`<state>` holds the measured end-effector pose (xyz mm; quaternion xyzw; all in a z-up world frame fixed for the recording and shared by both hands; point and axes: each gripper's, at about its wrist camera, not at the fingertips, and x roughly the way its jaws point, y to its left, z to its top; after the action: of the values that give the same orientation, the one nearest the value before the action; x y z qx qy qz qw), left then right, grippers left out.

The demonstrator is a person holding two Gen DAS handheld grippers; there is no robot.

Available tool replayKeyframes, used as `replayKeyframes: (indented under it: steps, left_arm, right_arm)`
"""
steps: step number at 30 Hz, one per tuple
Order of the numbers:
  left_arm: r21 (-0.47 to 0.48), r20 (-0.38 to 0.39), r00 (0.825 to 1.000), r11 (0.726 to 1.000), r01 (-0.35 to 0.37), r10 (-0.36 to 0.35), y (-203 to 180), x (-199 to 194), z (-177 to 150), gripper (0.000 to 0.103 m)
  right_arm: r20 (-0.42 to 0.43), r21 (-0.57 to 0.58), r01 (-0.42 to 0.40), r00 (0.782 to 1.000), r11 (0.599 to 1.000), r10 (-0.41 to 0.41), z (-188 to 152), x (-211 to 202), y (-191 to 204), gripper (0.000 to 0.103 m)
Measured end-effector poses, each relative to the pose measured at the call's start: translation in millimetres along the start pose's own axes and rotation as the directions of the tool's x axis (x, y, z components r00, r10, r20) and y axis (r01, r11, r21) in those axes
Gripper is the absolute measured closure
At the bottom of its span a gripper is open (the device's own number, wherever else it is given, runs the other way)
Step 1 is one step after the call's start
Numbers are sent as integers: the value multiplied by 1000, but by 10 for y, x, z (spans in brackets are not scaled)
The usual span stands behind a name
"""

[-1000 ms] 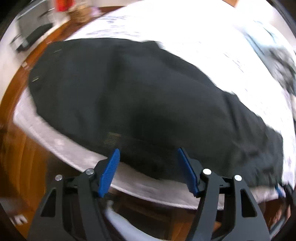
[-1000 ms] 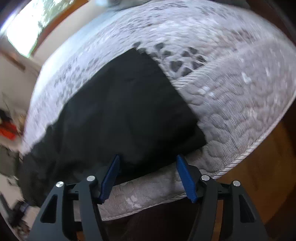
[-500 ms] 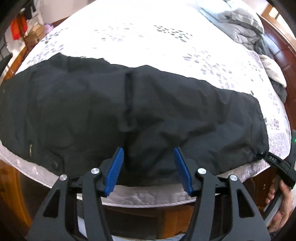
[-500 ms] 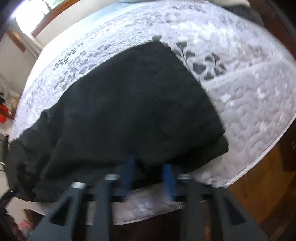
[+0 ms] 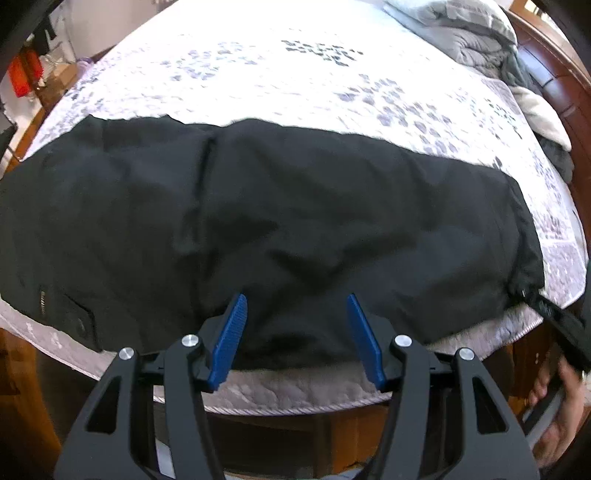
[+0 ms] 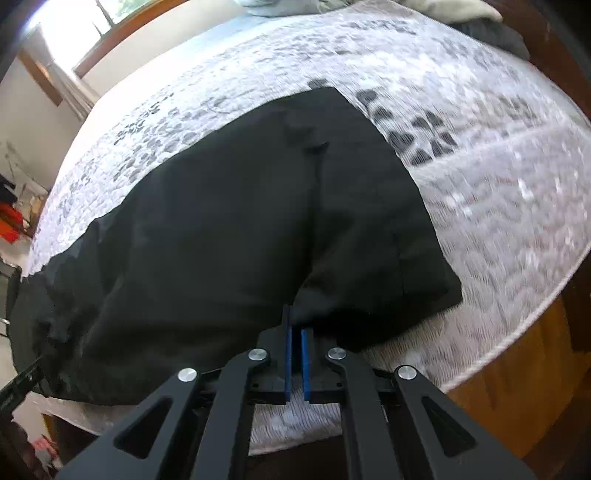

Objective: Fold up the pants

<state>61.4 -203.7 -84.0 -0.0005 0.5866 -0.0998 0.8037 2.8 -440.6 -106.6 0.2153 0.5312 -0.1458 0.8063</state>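
Black pants (image 5: 288, 206) lie spread lengthwise along the near edge of a bed, waist with button and zip at the left. My left gripper (image 5: 295, 306) is open, its blue fingers over the near edge of the pants at mid length, holding nothing. In the right wrist view the pants (image 6: 229, 221) fill the middle, leg hems to the right. My right gripper (image 6: 295, 325) is shut on the near edge of the pants, which bunches up at its tips. The other gripper and hand show at the left wrist view's lower right (image 5: 561, 332).
The bed has a white quilt with grey leaf print (image 5: 332, 74) and a wooden frame (image 5: 332, 435). Grey bedding and clothes (image 5: 480, 40) are piled at the far right by the headboard. Wooden floor (image 6: 517, 387) lies beside the bed; a window (image 6: 110, 22) is beyond.
My right gripper has closed from wide open onto the near edge of the pants. My left gripper has swung rightwards along the pants and stayed open.
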Motion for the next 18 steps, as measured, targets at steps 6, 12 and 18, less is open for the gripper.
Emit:
replayKeyframes:
  steps: [6,12,18]
  left_arm:
    - [-50,-60,998,998,26,-29,93,152,-139,49]
    - [1,-39,999,1000,29,-29,-74,154,-116,49]
    - [-40,-11,1000,999,27,-27,-92,82,-110,38]
  right_arm:
    - [32,24,-32,999,999,31,121,-86,-43,99]
    - [-4,-91,98,995,991,-99,48,-48,65,78]
    - [-20,-40,16,1000,999,-17,27,-234,-40,63]
